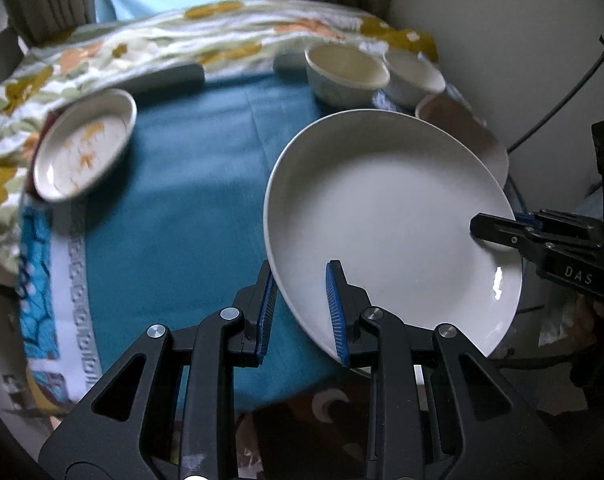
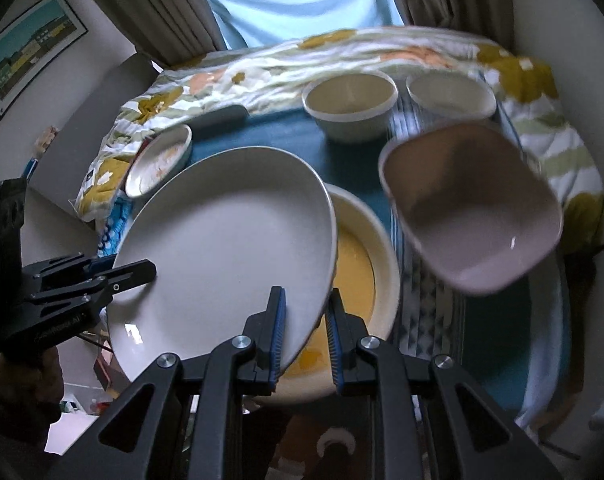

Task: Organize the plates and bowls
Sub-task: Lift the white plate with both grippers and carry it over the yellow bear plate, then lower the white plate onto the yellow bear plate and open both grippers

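Large white plate (image 1: 390,220): round, plain, glossy, shallow-rimmed, tilted and held off the teal cloth (image 1: 190,184) near that cloth's front edge. In the right wrist view, overlapped the left part of a cream dish with a yellow centre (image 2: 366,264) lying beneath it.

Left gripper (image 1: 302,300): blue-padded jaws pinched on the plate's near rim, one pad above the face, one under it. Right gripper (image 2: 304,320): jaws likewise clamped on the rim at the plate's opposite side. Both pointed steeply downward. A hand (image 2: 22,384) seen gripping the left tool's handle at the lower left of the right wrist view.

Elsewhere on the cloth: a small saucer with orange flowers (image 1: 84,144) at the left edge, tipped up against a rumpled floral quilt (image 1: 114,56); two cream bowls (image 2: 350,106) side by side near the far edge; a squarish mauve bowl (image 2: 470,204) toward the right edge, blurred; a dark grey flat object (image 1: 170,78) near the far left corner, identity unclear.

Beyond the surface: pale blue fabric (image 2: 302,0) between grey-brown curtains (image 2: 162,4), off-white walls, a framed picture (image 2: 26,52) on the left wall. Patterned brown floor covering (image 1: 302,408) visible below the front edge.
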Available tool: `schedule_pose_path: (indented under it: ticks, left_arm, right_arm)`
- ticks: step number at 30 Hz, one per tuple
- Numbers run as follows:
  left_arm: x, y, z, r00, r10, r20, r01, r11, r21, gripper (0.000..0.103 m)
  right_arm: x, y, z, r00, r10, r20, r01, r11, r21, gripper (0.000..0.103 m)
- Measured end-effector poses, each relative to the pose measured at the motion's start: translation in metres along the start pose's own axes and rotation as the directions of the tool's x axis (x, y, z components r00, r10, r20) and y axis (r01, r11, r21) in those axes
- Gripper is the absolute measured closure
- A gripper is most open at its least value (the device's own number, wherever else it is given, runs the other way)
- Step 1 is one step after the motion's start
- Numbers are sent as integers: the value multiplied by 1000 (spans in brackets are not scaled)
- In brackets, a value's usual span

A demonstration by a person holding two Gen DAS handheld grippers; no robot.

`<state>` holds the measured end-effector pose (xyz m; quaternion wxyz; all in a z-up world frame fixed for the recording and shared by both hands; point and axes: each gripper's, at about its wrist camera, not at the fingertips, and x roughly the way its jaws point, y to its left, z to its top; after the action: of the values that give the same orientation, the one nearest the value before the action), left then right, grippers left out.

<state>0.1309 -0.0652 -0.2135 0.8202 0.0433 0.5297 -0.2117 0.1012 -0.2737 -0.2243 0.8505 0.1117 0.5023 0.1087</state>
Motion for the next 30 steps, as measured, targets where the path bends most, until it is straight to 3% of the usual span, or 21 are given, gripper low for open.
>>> schedule_pose_path:
  ticks: [6, 12, 30]
  left_arm:
    - [35, -11, -9, 998, -22, -56, 22, 1000, 3, 81]
    - [58, -27, -13, 996, -2, -88, 8, 998, 64, 81]
    - [77, -29, 9, 992, 90, -89, -81, 991, 105, 81]
  right_arm:
    - [9, -19, -16, 1000, -11, -2, 11, 999, 38, 85]
    - [13, -33, -20, 999, -26, 27, 24, 997, 71, 85]
    - [27, -43, -13, 999, -34, 38, 32, 998, 51, 85]
